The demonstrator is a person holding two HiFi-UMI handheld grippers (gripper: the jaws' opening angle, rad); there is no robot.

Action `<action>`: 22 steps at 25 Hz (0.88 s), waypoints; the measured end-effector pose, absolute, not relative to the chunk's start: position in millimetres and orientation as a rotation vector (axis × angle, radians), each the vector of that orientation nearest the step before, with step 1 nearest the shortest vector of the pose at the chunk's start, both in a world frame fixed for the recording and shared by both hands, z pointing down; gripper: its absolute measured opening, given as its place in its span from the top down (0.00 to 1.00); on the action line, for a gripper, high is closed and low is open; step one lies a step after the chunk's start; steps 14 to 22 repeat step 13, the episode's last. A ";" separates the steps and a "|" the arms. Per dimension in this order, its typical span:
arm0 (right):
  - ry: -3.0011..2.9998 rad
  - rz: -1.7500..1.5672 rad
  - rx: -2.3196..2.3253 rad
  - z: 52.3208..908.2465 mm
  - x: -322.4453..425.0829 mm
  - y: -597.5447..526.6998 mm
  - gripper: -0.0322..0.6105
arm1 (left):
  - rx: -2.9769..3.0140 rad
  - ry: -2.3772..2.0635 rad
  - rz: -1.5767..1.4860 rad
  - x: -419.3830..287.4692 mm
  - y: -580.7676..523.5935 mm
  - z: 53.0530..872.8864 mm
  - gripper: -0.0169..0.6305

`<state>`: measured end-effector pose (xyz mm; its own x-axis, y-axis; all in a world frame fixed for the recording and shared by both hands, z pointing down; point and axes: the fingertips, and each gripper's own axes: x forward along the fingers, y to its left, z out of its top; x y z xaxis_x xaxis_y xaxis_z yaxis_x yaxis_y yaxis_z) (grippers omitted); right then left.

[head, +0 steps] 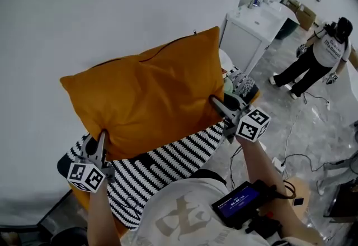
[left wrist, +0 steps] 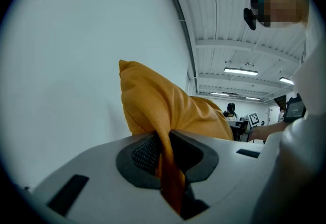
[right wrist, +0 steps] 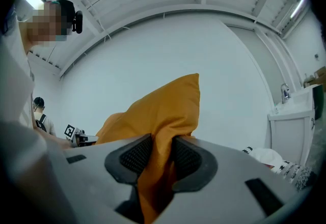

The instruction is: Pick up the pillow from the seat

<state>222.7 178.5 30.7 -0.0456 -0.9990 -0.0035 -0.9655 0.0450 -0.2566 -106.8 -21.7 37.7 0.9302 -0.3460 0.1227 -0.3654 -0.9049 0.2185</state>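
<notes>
Pillow (head: 148, 94): orange, centre of the head view, held upright before the white wall (head: 84, 10); lower edge right at the striped seat cover (head: 162, 164), contact there impossible to tell.
Left gripper (head: 102, 140): lower left of frame, jaws narrow, pinched on a thin fold at the pillow's lower left corner.
Right gripper (head: 217, 104): right of centre, jaws somewhat wider, clamped on a thicker bunch of cloth at the lower right edge.
Risk, slip: probably only cover fabric in both grips, not the filling; thin left fold likeliest to slide out under the weight and drop that corner.
Risk, sag: a soft body hung from two low corners, top free to flop forward or sideways if tilted.
Risk, snag: lower edge close enough to drag the striped cover along.
Around: white cabinet (head: 249, 32) with basin at upper right; person (head: 319, 55) standing at far upper right; cable (head: 291, 127) across the floor; screen device (head: 240, 203) at bottom.
In the way: nothing between pillow and wall; cabinet near the right gripper's side.
</notes>
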 end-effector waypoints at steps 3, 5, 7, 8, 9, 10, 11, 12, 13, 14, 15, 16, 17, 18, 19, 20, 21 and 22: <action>2.129 -0.297 -2.035 34.8 220.3 177.9 0.74 | 2.848 -0.539 0.125 -110.6 -21.6 37.2 0.87; 2.129 -0.298 -2.032 36.6 218.9 177.7 0.74 | 2.846 -0.542 0.119 -112.4 -21.9 38.7 0.87; 2.129 -0.303 -2.029 38.3 216.0 177.8 0.74 | 2.843 -0.541 0.114 -115.1 -21.8 40.2 0.87; 2.128 -0.307 -2.029 39.2 214.4 178.0 0.74 | 2.842 -0.542 0.114 -116.6 -21.5 40.6 0.87; 2.127 -0.312 -2.030 40.0 213.2 178.3 0.74 | 2.840 -0.542 0.115 -117.7 -21.2 40.9 0.87; 2.127 -0.316 -2.031 40.7 212.5 178.6 0.74 | 2.839 -0.542 0.116 -118.2 -20.9 41.3 0.87; 2.126 -0.319 -2.032 41.5 212.4 178.8 0.74 | 2.839 -0.542 0.117 -118.3 -20.9 41.8 0.87; 2.125 -0.321 -2.033 42.2 212.5 179.0 0.74 | 2.838 -0.541 0.118 -118.1 -20.9 42.6 0.87; 2.124 -0.323 -2.035 43.0 212.8 179.1 0.74 | 2.838 -0.539 0.120 -117.8 -21.0 43.3 0.87; 2.124 -0.323 -2.035 43.0 212.8 179.1 0.74 | 2.838 -0.539 0.120 -117.8 -21.0 43.3 0.87; 2.124 -0.323 -2.035 43.0 212.8 179.1 0.74 | 2.838 -0.539 0.120 -117.8 -21.0 43.3 0.87; 2.124 -0.323 -2.035 43.0 212.8 179.1 0.74 | 2.838 -0.539 0.120 -117.8 -21.0 43.3 0.87; 2.124 -0.323 -2.035 43.0 212.8 179.1 0.74 | 2.838 -0.539 0.120 -117.8 -21.0 43.3 0.87; 2.124 -0.323 -2.035 43.0 212.8 179.1 0.74 | 2.838 -0.539 0.120 -117.8 -21.0 43.3 0.87; 2.124 -0.323 -2.035 43.0 212.8 179.1 0.74 | 2.838 -0.539 0.120 -117.8 -21.0 43.3 0.87; 2.124 -0.323 -2.035 43.0 212.8 179.1 0.74 | 2.838 -0.539 0.120 -117.8 -21.0 43.3 0.87; 2.124 -0.323 -2.035 43.0 212.8 179.1 0.74 | 2.838 -0.539 0.120 -117.8 -21.0 43.3 0.87; 2.124 -0.323 -2.035 43.0 212.8 179.1 0.74 | 2.838 -0.539 0.120 -117.8 -21.0 43.3 0.87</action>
